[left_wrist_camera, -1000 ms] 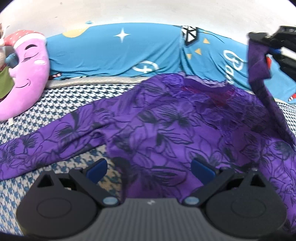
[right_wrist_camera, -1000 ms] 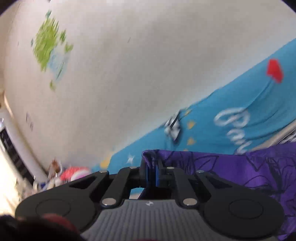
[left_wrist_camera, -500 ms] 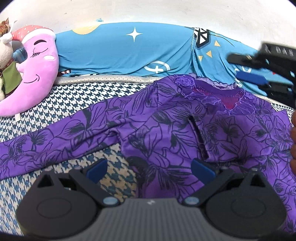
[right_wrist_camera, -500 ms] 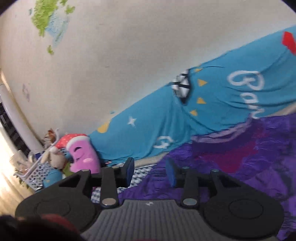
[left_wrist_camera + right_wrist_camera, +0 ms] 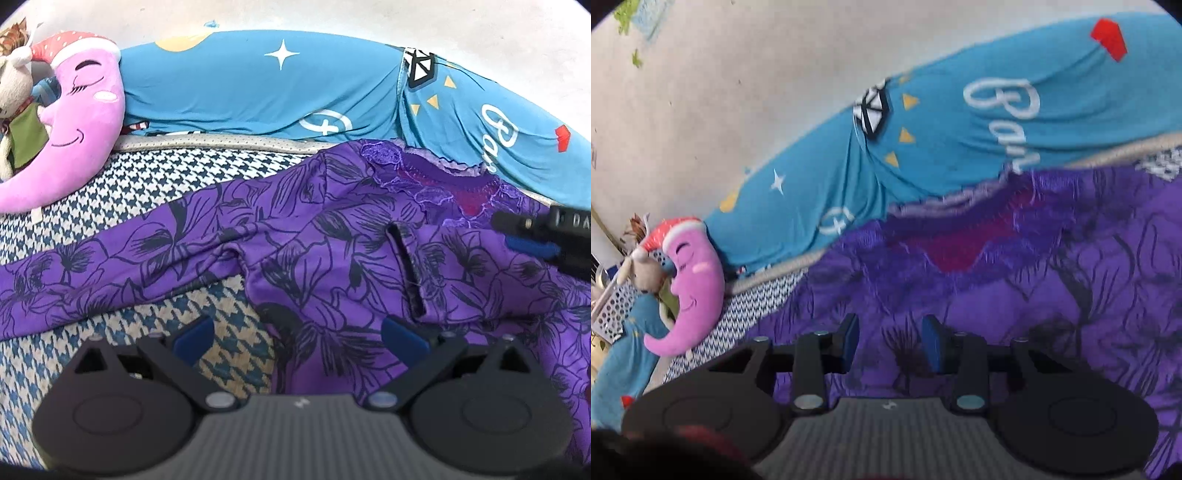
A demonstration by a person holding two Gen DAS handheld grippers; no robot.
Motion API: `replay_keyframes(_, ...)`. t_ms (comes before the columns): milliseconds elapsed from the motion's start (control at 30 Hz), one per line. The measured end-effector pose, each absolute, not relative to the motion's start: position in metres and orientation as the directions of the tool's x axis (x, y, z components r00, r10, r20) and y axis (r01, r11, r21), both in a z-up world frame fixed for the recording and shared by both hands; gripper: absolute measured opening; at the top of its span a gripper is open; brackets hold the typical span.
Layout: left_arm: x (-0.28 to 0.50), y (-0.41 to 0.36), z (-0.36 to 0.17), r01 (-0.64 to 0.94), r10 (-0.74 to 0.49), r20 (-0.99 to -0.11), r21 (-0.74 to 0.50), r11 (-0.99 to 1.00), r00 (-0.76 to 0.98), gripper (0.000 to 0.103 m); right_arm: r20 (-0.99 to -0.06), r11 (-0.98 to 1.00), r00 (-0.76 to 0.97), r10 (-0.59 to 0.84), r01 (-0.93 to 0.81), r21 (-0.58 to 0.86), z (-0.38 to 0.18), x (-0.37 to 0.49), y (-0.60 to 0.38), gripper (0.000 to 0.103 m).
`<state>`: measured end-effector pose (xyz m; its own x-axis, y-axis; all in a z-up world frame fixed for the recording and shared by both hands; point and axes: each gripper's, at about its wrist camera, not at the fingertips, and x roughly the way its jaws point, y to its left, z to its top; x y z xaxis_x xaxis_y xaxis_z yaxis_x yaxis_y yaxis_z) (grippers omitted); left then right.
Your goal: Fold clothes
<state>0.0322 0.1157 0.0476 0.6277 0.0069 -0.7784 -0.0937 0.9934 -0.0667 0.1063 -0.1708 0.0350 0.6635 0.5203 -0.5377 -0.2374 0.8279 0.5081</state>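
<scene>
Purple floral top (image 5: 332, 236) now lies on the houndstooth bed cover (image 5: 155, 177), right sleeve folded across the chest; a second ago the right gripper (image 5: 891, 341) held that sleeve aloft. Its jaws now stand part-open and empty. Left gripper (image 5: 299, 336) hovers wide, empty; left sleeve unfolded.

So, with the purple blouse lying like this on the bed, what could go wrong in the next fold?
1. The folded-in sleeve lies loose and slanted on the purple blouse; it may slip when the cloth is lifted.
2. The other sleeve stretches far out over the houndstooth cover; it may drag.
3. The right tool, open above the fabric, might pinch several layers.
</scene>
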Motion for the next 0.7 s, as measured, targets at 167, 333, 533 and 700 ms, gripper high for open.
replay_keyframes(167,0.034,0.122,0.046,-0.126,0.024,-0.786,-0.068,0.99,0.617,0.101,-0.568,0.835,0.63,0.53,-0.271,0.479,0.027,0.103,-0.156,0.038)
replay_keyframes(333,0.037,0.133,0.042,-0.174,0.042,-0.808,-0.076,0.982,0.588,0.101,-0.647,0.855,0.559,0.518,-0.327,0.402,0.012,0.101,-0.131,0.038)
replay_keyframes(533,0.038,0.146,0.039,-0.216,0.042,-0.822,-0.1,0.971,0.568,0.101,-0.673,0.873,0.556,0.488,-0.303,0.382,0.005,0.098,-0.12,0.04)
replay_keyframes(700,0.037,0.155,0.04,-0.243,0.063,-0.821,-0.095,0.965,0.568,0.101,-0.673,0.887,0.578,0.462,-0.279,0.368,0.014,0.09,-0.116,0.039)
